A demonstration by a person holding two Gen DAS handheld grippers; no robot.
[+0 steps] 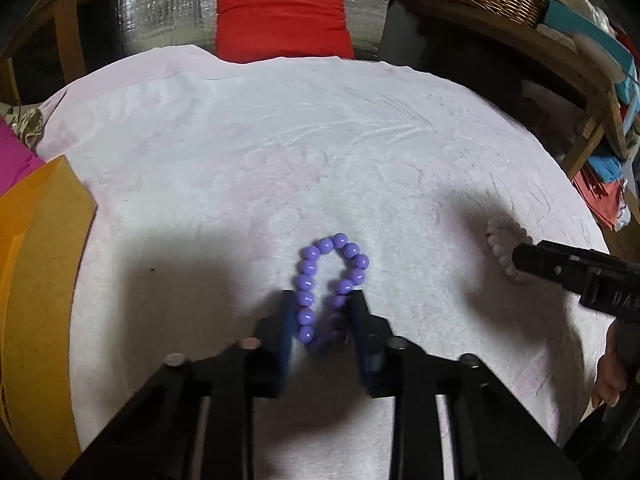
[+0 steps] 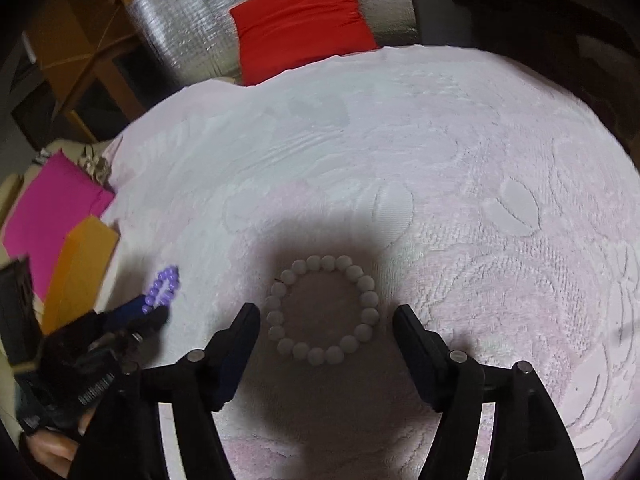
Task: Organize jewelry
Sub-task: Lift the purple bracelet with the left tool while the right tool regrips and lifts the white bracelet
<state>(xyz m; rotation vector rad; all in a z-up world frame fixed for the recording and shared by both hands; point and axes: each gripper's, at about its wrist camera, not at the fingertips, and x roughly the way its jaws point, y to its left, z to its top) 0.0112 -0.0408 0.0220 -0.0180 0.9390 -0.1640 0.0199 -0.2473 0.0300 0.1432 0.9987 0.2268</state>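
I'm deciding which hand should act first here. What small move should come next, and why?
Probably lift the left gripper a little: its jaws have squeezed the purple bead bracelet into a narrow loop on the white cloth, so it looks gripped. The right gripper can wait, since its jaws stand wide on either side of the white bead bracelet, which lies round and unpinched.

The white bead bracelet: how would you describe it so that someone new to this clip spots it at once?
Start at the pale pink embossed cloth covering the table. On it, between the spread fingers of the right hand-held gripper, lies the white bead bracelet as an open round ring, untouched. The only other bracelet, the purple bead bracelet, is squeezed into a narrow loop by the left hand-held gripper.
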